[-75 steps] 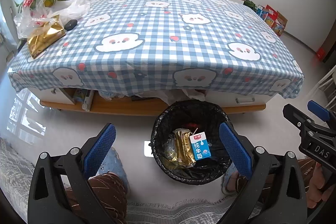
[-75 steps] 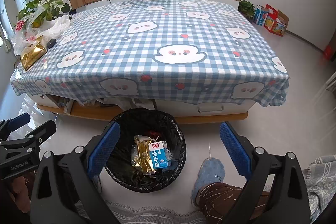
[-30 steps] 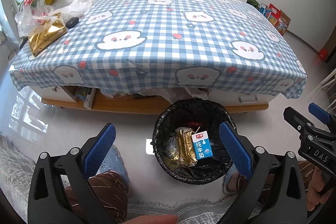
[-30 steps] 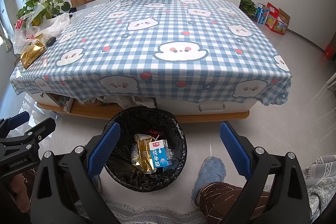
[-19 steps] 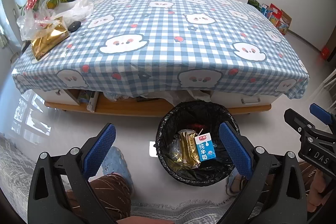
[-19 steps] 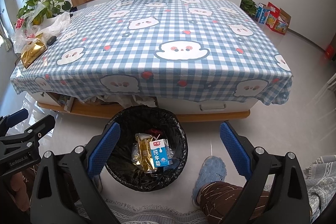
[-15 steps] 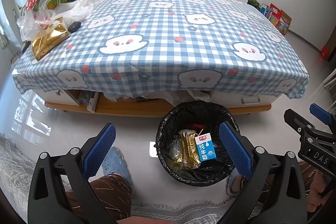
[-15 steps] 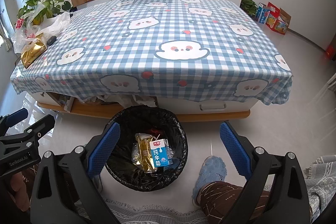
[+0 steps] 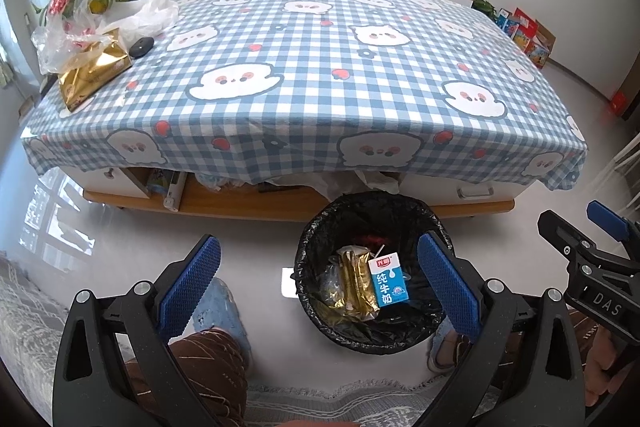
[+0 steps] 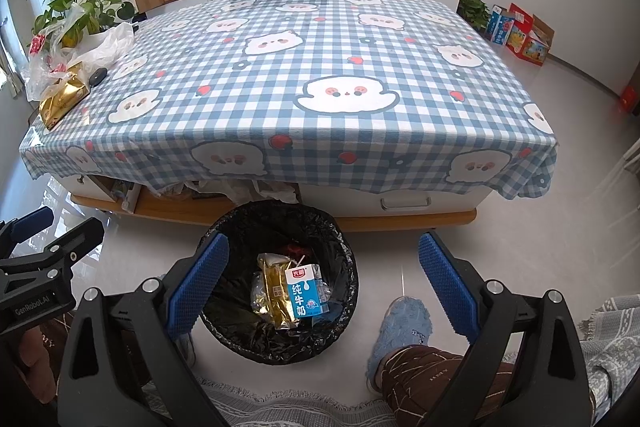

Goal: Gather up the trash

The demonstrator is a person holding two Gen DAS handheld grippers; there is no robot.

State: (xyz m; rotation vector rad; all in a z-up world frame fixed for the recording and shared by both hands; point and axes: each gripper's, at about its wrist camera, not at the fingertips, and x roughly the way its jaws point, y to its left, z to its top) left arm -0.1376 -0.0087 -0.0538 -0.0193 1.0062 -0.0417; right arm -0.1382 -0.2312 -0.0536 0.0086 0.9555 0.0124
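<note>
glossy milk carton point(image 9: 387, 279) lies in round black-lined bin point(image 9: 320, 235).

Both wrist views face table point(image 9: 320, 75), share bin point(image 10: 344, 307).

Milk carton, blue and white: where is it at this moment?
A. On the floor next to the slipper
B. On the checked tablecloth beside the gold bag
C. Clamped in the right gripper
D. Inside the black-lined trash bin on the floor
D. The milk carton lies inside the trash bin beside a gold wrapper, while the left gripper and the right gripper are both open and empty.
</note>
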